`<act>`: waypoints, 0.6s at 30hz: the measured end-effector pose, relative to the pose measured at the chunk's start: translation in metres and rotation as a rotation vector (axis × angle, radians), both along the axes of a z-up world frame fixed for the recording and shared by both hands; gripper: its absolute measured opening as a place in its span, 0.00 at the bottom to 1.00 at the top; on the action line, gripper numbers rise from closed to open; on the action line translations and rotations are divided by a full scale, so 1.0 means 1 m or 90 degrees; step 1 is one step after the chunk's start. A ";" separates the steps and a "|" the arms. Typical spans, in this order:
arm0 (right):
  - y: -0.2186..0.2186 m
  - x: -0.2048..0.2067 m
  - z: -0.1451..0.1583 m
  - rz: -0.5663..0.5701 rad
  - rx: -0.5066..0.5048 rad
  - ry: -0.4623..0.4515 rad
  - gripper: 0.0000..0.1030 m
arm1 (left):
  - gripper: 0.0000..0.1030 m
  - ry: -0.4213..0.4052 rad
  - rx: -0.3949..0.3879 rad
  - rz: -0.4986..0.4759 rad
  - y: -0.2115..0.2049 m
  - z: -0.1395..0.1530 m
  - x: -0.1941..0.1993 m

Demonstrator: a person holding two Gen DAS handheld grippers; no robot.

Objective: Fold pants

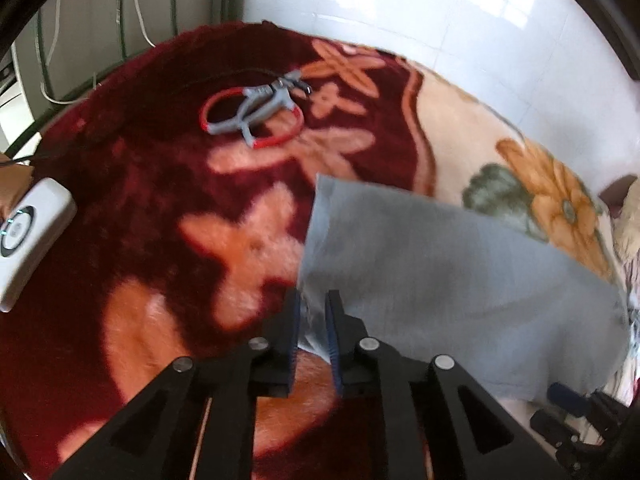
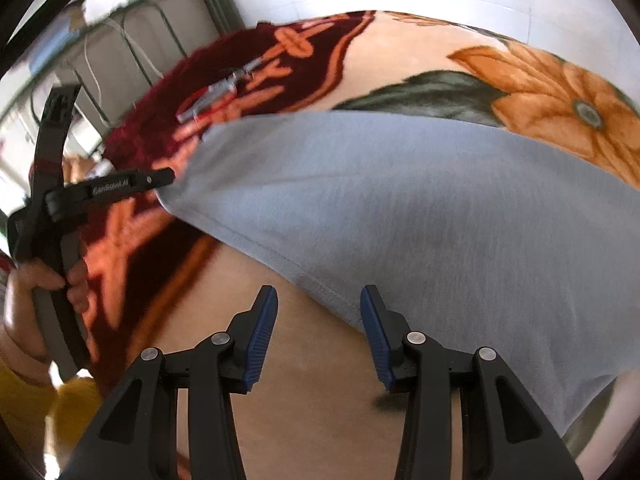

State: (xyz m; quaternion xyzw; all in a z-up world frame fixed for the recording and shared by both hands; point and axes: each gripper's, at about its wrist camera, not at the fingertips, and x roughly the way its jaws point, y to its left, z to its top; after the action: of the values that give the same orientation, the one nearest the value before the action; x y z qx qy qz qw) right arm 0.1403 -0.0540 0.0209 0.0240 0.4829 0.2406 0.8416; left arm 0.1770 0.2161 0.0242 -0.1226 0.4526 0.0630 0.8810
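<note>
Fold under way, unfinished | left gripper (image 1: 314,312) clamps pants (image 1: 460,276) corner, frame centre | right gripper (image 2: 319,312) agape, empty | fabric raised over blanket (image 1: 132,200), still to lay flat

Floral blanket (image 1: 160,184) bears grey pants (image 1: 460,272), red-grey tool (image 1: 256,114), white device (image 1: 28,232)

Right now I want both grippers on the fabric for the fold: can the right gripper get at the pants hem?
Probably yes. The right gripper is open, and the hem of the pants lies just ahead of its fingertips with nothing between; the left gripper grips another corner.
</note>
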 end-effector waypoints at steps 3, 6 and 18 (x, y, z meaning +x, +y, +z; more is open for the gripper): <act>-0.005 0.007 0.005 -0.020 0.029 -0.001 0.43 | 0.31 -0.027 -0.036 -0.007 0.001 0.017 -0.004; -0.006 0.014 0.000 -0.041 0.007 0.001 0.43 | 0.32 -0.035 -0.095 -0.053 -0.013 0.027 -0.001; -0.008 0.010 -0.020 -0.042 0.008 0.017 0.43 | 0.11 0.048 -0.091 -0.209 -0.106 -0.026 0.045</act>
State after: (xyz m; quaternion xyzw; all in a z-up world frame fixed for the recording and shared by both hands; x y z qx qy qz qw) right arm 0.1501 -0.0621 0.0007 0.0484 0.4913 0.2156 0.8425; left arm 0.2215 0.1104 -0.0017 -0.1069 0.5025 -0.1090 0.8510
